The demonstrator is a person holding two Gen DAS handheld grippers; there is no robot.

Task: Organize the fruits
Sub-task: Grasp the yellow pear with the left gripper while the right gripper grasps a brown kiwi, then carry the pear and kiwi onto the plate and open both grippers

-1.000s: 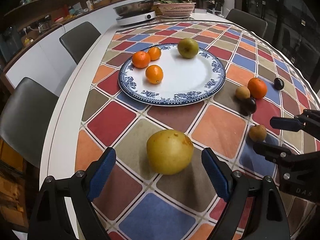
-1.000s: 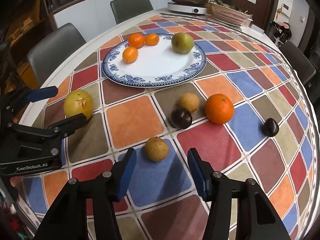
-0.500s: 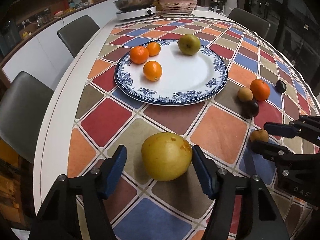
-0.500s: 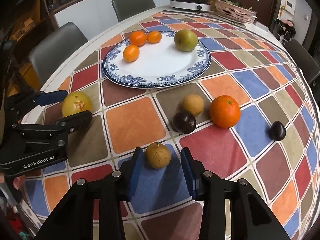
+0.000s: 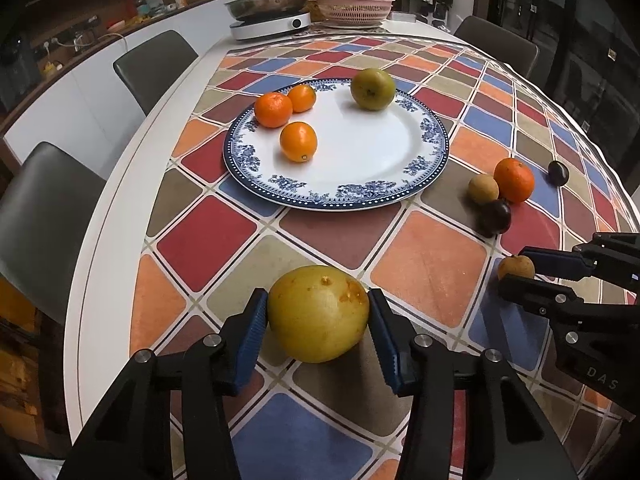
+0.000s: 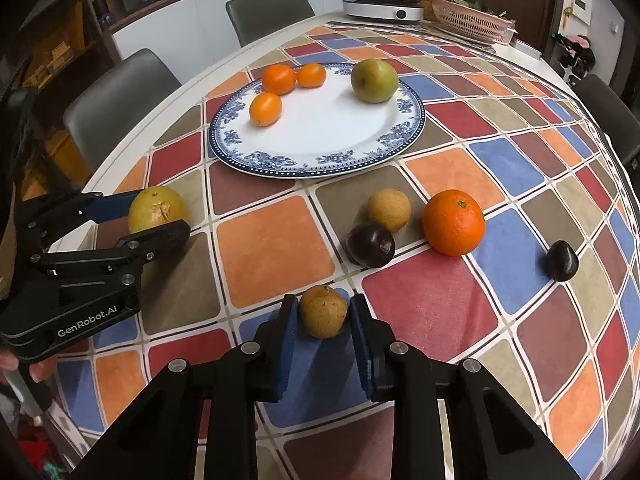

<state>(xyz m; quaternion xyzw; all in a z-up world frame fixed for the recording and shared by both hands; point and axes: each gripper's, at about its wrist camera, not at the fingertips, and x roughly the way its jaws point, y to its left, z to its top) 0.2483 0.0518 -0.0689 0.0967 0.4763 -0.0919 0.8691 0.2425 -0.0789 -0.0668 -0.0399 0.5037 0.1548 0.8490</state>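
STEP: grasping, jaws just closed | left gripper (image 5: 318,320) clamped on yellow pear (image 5: 318,318), right gripper (image 6: 324,318) on small brown fruit (image 6: 323,316), both near plate (image 5: 424,184) | NEXT: both to be lifted, carried onto plate.

Nine fruits, one plate, two grippers, three chairs in the right wrist view.

Four orange citrus fruits: three small ones (image 6: 278,78) (image 6: 311,75) (image 6: 265,109) at about 10 o'clock on the single blue-rimmed plate (image 6: 320,160), and one larger orange (image 6: 453,222) on the checked tablecloth (image 6: 276,240) at the plate's 4 o'clock. One green apple (image 6: 374,81) at the plate's 1 o'clock. One large yellow pear (image 6: 158,210) at its 8 o'clock. Two small tan round fruits (image 6: 389,210) (image 6: 323,311) and two dark purple fruits (image 6: 370,245) (image 6: 562,261) toward 5 o'clock. Two grippers: left gripper (image 6: 160,220), right gripper (image 6: 324,316). Three grey chairs (image 6: 120,92) (image 6: 268,10) (image 6: 608,116), one pink basket (image 6: 468,16) and one cooktop with a pan (image 6: 384,10) at 12 o'clock.
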